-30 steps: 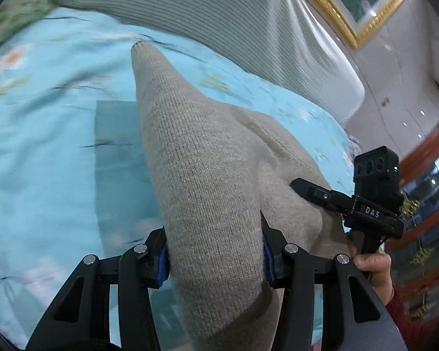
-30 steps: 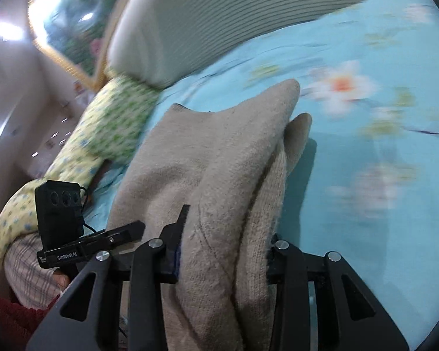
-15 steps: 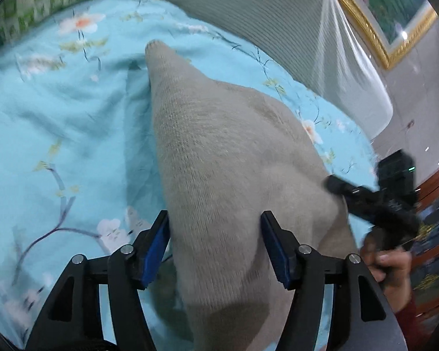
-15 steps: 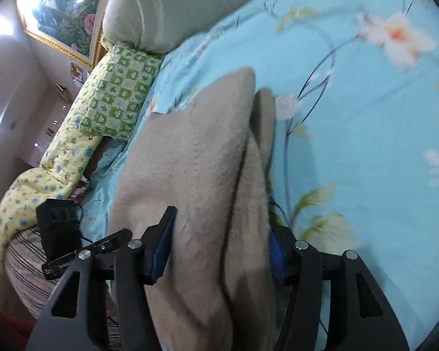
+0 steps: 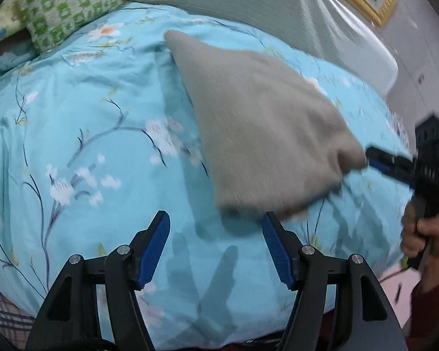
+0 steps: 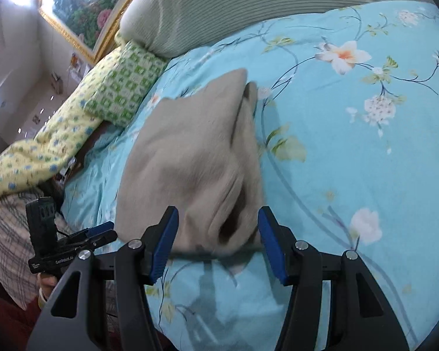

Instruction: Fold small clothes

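A beige knit garment [image 5: 257,122] lies folded on the blue floral bedsheet [image 5: 87,134]; it also shows in the right wrist view [image 6: 196,158]. My left gripper [image 5: 216,245] is open and empty, just short of the garment's near edge. My right gripper [image 6: 219,242] is open, its blue pads on either side of the garment's near end without gripping it. The right gripper also shows at the right of the left wrist view [image 5: 395,166], at the garment's corner. The left gripper shows at lower left in the right wrist view [image 6: 99,232].
A green checked pillow [image 6: 123,84] and a yellow floral quilt [image 6: 44,152] lie at one side. A striped grey headboard cushion [image 5: 248,3] runs along the back. A framed painting [image 6: 85,3] hangs on the wall. A plaid cloth [image 6: 8,239] is at the bed edge.
Both grippers have opened and let go of the garment, which has dropped onto the bed. Both have drawn back from it.
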A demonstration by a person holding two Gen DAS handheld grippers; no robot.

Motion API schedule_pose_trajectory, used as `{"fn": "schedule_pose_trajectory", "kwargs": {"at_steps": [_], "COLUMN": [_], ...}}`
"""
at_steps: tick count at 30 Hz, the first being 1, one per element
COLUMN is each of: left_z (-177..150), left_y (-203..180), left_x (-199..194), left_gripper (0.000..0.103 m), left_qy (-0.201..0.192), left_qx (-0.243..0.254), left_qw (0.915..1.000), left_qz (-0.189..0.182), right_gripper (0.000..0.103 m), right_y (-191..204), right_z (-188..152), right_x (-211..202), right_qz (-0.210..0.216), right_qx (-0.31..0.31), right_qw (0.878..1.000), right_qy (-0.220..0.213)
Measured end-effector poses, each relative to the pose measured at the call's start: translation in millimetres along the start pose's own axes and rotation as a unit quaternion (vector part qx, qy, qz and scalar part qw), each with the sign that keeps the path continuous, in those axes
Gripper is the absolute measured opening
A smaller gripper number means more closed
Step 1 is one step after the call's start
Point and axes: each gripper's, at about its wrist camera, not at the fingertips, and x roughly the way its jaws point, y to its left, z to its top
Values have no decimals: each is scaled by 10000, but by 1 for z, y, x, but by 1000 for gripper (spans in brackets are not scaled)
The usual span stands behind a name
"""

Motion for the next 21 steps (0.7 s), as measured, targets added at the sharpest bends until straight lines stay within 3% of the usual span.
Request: {"fn": "schedule_pose_trajectory", "kwargs": {"at_steps": [7,8,9,10,12,16,20,21], "left_z": [2,4,4,4,5,3,3,3], "left_y": [-11,-12,-14,-16,-16,-20,-18,-17], "left_x": [15,18,20,24,26,20,28,30], "left_gripper": [63,56,43,28,23,19,18,17], "left_qy": [-267,-353,-402,-366,-351,-393,-252,-203], "left_qx": [292,343,380,394,310,433,348,316], "left_qw": [9982,9979,9976,9977,9983,9977,9988,9990], "left_qz": [451,417,411,402,357,338,241,228], "right_gripper": [57,56,46,28,7,6,6,6], "right_y": [11,12,13,13,11,18,-5,-15], "right_z": [-2,-2,-1,-1,0,8,0,-7], "right_x": [13,14,17,20,25,-6,15,26], "right_qz": [-245,-210,-167,-184,-318,-266,-888,-873], "right_qx": [-362,-388,-412,-429,-425,-629,-723,-621], "right_qw": [9990,9990,9990,9989,9984,9969,9934,9940], "right_qy": [36,38,49,83,189,-380,66,241]}}
